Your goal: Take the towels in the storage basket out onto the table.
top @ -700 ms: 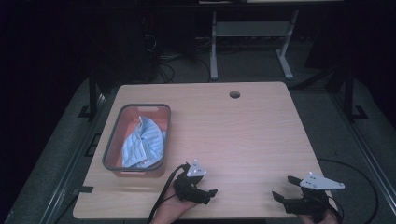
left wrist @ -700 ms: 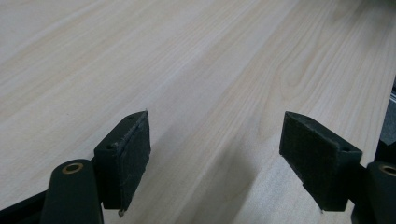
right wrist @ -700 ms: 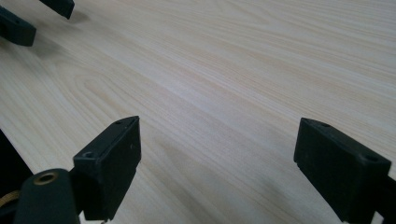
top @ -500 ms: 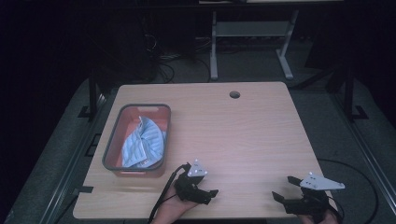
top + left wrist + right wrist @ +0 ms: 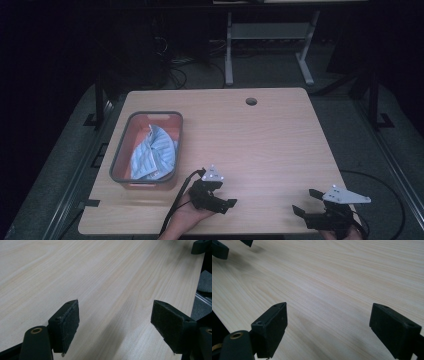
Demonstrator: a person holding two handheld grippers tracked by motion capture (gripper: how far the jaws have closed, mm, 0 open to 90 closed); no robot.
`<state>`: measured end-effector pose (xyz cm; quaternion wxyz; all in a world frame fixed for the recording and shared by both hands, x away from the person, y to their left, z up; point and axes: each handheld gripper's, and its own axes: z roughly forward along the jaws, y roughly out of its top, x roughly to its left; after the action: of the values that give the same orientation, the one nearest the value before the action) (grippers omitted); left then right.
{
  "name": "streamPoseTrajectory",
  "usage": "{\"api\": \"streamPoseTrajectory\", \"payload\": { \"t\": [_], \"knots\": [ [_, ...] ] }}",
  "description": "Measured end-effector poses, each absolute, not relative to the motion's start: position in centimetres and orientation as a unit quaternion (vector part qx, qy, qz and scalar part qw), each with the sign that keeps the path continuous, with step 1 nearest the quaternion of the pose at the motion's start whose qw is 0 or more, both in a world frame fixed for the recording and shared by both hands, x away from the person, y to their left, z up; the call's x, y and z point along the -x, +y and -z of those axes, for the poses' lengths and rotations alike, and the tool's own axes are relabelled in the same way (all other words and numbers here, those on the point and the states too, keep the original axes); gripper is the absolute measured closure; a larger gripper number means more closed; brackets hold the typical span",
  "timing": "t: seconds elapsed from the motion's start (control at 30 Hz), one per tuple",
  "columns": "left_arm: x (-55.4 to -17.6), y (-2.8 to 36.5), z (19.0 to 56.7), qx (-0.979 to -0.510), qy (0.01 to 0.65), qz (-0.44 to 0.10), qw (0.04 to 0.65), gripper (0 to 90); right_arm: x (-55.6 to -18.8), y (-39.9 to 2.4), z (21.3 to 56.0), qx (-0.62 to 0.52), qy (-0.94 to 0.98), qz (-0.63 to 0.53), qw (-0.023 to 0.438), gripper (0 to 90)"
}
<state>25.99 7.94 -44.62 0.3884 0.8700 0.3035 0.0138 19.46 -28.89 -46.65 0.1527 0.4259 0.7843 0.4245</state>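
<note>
Wooden table (image 5: 260, 135): basket (image 5: 120, 160) holding cloth (image 5: 152, 155); both hand-held grippers (image 5: 227, 202) (image 5: 302, 202) released.

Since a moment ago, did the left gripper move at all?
No. In the high view the left gripper sits just right of the basket's near corner, same as before, by the table's front edge, jaws open on nothing.

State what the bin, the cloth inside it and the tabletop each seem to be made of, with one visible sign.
Bin: probably moulded plastic, smooth grey rim, reddish inside.
Cloth: soft woven fabric, crumpled folds, pale blue stripes.
Tabletop: light wood or wood-look laminate, matte, straight grain lines.
</note>
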Motion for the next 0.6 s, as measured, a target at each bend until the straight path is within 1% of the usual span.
{"api": "streamPoseTrajectory", "payload": {
  "t": [0.13,0.3,0.47,0.6],
  "knots": [
    [-26.2,7.9,43.8,-0.877,0.297,-0.023,0.376,22.9,-19.5,-28.7,46.5,-0.428,0.784,-0.424,0.153,14.2],
    [-26.8,8.1,42.4,-0.873,0.300,-0.038,0.382,22.3,-19.3,-28.5,46.3,-0.424,0.785,-0.422,0.159,14.2],
    [-27.2,7.9,41.2,-0.877,0.291,-0.045,0.380,22.0,-19.3,-28.7,46.4,-0.425,0.784,-0.425,0.159,14.2],
    [-27.8,7.8,40.3,-0.877,0.292,-0.039,0.380,21.7,-19.3,-28.8,46.3,-0.427,0.781,-0.427,0.160,14.2]
  ]
}}
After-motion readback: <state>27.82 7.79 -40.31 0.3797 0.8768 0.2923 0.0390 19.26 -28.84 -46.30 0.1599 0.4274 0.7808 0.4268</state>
